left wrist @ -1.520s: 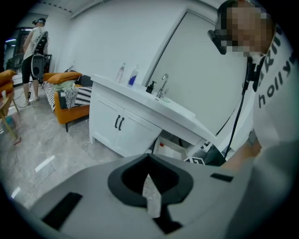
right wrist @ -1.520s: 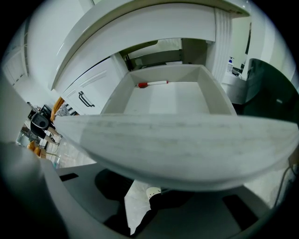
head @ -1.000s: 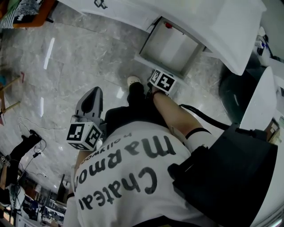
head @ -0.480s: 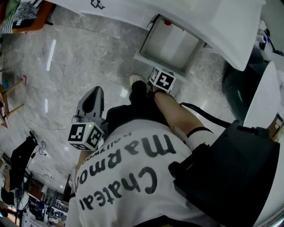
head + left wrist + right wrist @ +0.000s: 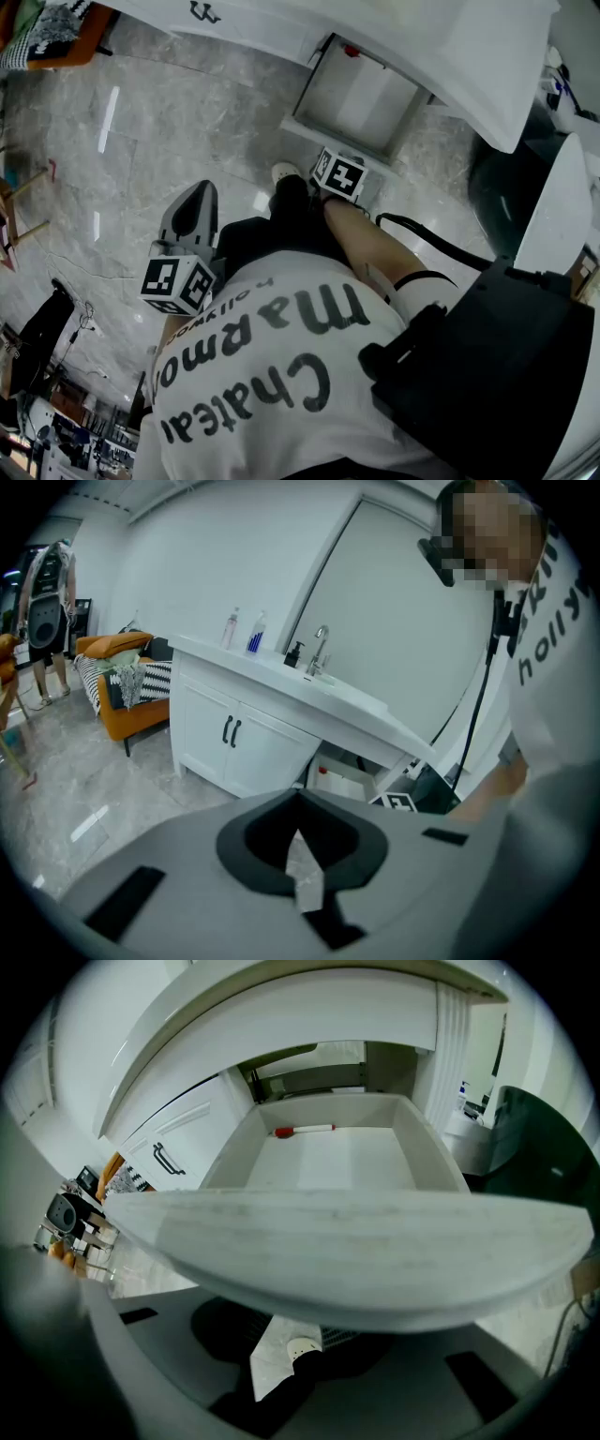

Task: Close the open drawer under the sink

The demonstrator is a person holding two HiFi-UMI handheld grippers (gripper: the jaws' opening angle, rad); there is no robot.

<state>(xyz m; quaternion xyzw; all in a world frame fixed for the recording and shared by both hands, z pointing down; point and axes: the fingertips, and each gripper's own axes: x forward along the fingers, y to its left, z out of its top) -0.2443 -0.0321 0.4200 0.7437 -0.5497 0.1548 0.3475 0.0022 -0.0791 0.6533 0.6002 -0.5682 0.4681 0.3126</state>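
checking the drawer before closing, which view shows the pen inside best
The right gripper view: it looks straight into the open drawer, with the whole pen lying at the back. The head view and left gripper view each show only a red speck.

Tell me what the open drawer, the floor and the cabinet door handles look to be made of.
Open drawer: white painted or laminated board, probably wood-based; flat matte panels with faint grain-like streaks on the front.
Floor: polished grey marble or marble-look tile; veining, joint lines and sharp light reflections.
Cabinet door handles: likely dark-finished metal; thin black bars, too small to be sure.
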